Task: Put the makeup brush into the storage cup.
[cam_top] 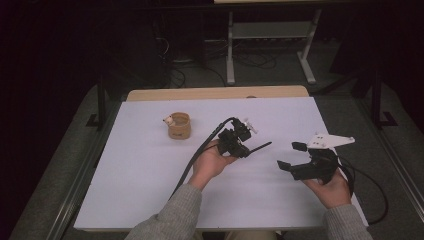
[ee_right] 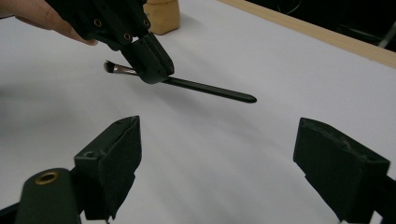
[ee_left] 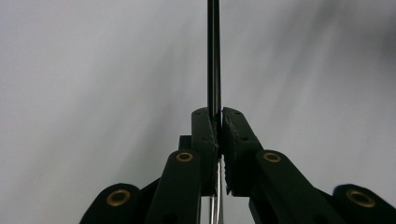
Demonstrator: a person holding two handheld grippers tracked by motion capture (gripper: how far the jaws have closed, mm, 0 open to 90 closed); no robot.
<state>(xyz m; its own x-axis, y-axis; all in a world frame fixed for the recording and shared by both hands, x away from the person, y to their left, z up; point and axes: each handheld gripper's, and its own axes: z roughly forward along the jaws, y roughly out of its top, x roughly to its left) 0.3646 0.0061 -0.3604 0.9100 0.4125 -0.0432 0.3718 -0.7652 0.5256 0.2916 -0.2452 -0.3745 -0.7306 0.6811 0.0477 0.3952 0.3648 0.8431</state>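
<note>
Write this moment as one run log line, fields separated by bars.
left gripper: shut on brush, above table | right gripper: open, nothing between jaws | cup: upright, apart from both grippers

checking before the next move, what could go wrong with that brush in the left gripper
The left gripper pinches the brush near its metal neck, so the long handle sticks out unsupported; it could pivot or slip in the grip. The right gripper hangs open just below it, and a careless move might knock the handle. The tan cup stands close enough that a swing could tip it.
</note>
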